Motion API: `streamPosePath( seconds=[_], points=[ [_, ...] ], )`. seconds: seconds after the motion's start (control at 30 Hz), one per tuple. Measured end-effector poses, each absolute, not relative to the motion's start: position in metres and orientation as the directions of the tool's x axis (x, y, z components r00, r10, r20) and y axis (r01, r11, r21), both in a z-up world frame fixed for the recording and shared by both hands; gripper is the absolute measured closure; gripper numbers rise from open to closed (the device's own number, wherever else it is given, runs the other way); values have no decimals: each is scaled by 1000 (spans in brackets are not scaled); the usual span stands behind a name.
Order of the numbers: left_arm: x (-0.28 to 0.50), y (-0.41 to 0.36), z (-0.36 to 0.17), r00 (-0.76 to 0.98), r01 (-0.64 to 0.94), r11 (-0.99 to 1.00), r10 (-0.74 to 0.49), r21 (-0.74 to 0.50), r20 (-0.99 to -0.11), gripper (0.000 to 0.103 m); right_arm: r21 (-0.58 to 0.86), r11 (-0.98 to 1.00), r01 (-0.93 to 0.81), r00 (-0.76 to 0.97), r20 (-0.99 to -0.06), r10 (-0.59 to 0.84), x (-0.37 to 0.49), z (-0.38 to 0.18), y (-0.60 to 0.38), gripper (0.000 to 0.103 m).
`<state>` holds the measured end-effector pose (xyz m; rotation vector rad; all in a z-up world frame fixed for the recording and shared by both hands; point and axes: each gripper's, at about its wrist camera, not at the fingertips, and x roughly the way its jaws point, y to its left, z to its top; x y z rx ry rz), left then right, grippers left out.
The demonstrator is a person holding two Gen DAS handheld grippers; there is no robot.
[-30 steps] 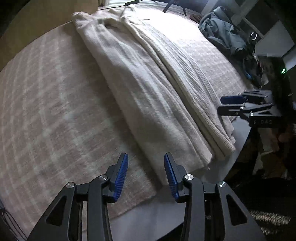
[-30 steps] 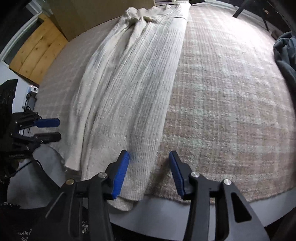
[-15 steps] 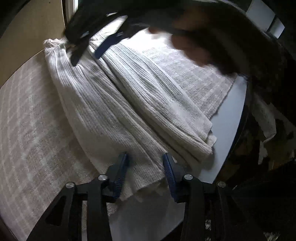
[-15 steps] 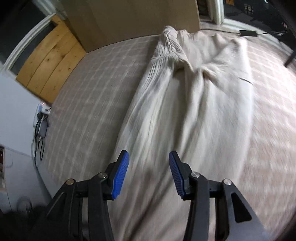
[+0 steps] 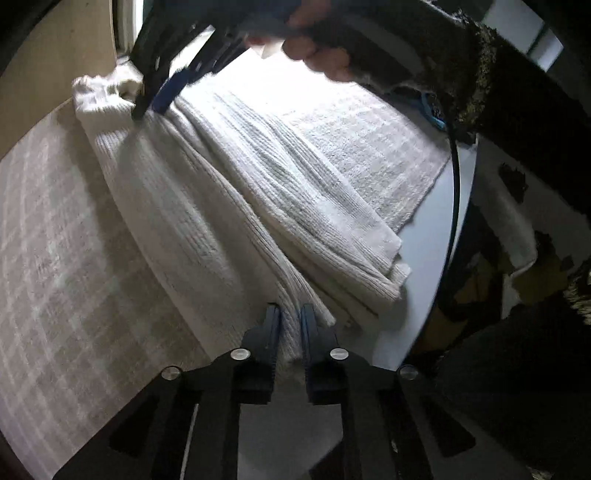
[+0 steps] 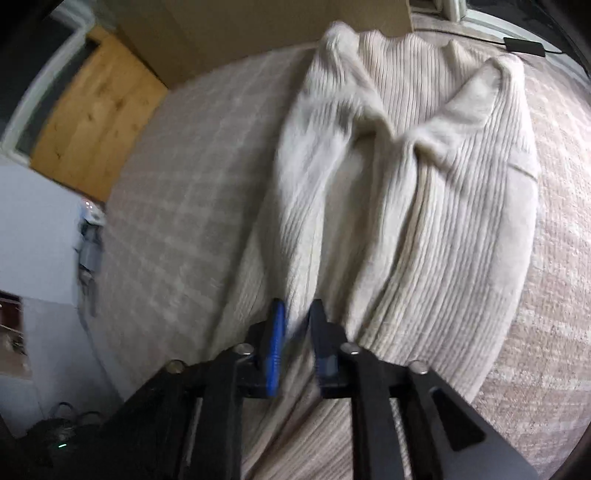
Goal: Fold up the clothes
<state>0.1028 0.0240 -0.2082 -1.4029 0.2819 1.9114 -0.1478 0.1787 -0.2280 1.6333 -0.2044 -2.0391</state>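
Observation:
A cream ribbed sweater (image 5: 258,192) lies folded lengthwise on a checked beige cover (image 5: 74,258). In the left wrist view my left gripper (image 5: 290,321) is at the sweater's near hem, jaws closing, with a narrow ridge of knit pinched between the pads. At the far collar end stands my right gripper (image 5: 155,103), held by a person's hand (image 5: 321,59). In the right wrist view the sweater (image 6: 424,221) runs away to its collar, and the right gripper (image 6: 297,325) is closing with a fold of knit between its fingers.
The cover ends at a white table edge (image 5: 424,251) on the right. A dark furry sleeve (image 5: 498,74) crosses the top of the left wrist view. A wooden panel (image 6: 88,122), a tan board (image 6: 240,29) and a black adapter (image 6: 524,46) lie beyond.
Both grippers have narrowed from wide open onto the sweater. The left one slid onto the hem. The right one swung from beside the left to the collar end.

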Motion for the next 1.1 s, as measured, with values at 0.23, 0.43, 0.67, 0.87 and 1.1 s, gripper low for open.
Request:
streamPosePath(
  seconds=[0.23, 0.43, 0.67, 0.87, 1.1],
  points=[
    [74, 11, -182, -260, -622, -762, 419, -182, -870, 88, 428, -864, 267, -253, -833, -491, -217, -211, 172, 79],
    [68, 43, -225, -150, -669, -716, 394, -201, -907, 87, 362, -892, 273, -178, -892, -416, -258, -243, 146, 103],
    [62, 35, -212, -158, -643, -725, 440, -247, -884, 85, 240, -904, 355, -319, -877, -358, -260, -201, 149, 102],
    [43, 32, -222, -170, -622, -752, 401, -217, -900, 85, 231, -881, 413, -345, -855, -386, -303, -209, 115, 102],
    [45, 23, -225, -171, -595, -758, 446, -269, -879, 85, 246, -918, 311, -339, -873, -350, -340, -221, 129, 102]
  ],
)
